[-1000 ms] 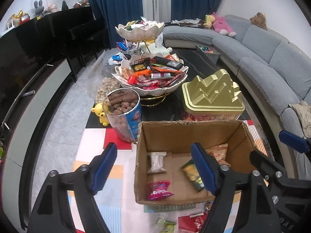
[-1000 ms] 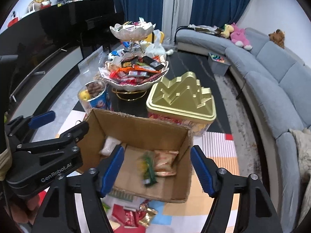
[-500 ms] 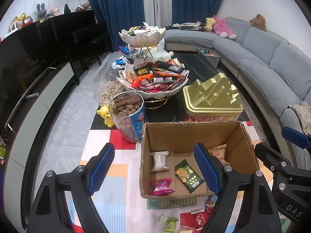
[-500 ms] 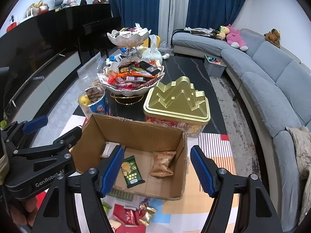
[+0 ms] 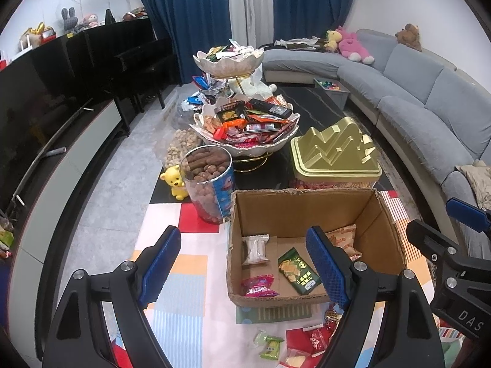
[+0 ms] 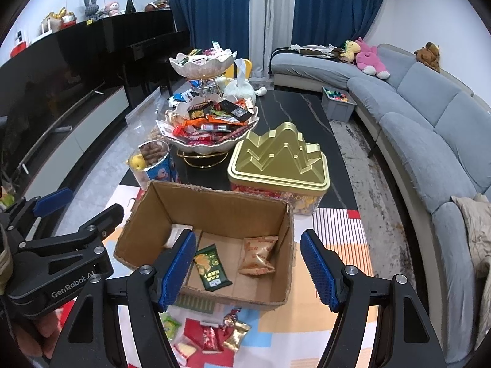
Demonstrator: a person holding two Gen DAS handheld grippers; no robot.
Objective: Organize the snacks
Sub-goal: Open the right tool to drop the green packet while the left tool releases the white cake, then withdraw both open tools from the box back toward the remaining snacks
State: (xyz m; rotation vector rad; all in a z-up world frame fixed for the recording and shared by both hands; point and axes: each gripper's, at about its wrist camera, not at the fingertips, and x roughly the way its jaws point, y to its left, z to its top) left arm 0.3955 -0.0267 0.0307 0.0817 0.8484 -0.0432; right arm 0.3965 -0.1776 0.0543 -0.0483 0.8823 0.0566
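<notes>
On the mat, green packet [image 5: 299, 270] lies flat, diagonally in box [image 5: 307, 205].

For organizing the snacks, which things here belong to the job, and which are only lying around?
Belong to the job:
brown cardboard box
dark green snack packet inside it
loose wrapped snacks on the colourful mat before it

Only lying around:
gold mountain-shaped tin lid
pink plush toy
grey curved sofa

The cardboard box [image 5: 310, 211] is standing open-topped, leaving free entry from above. Behind it, the gold tin [image 5: 334, 156], the nut tub [image 5: 210, 184] and the tiered snack bowl [image 5: 245, 128] are crowding the desk [image 6: 300, 113]. Loose packets [image 6: 211, 334] are littering the near mat.
</notes>
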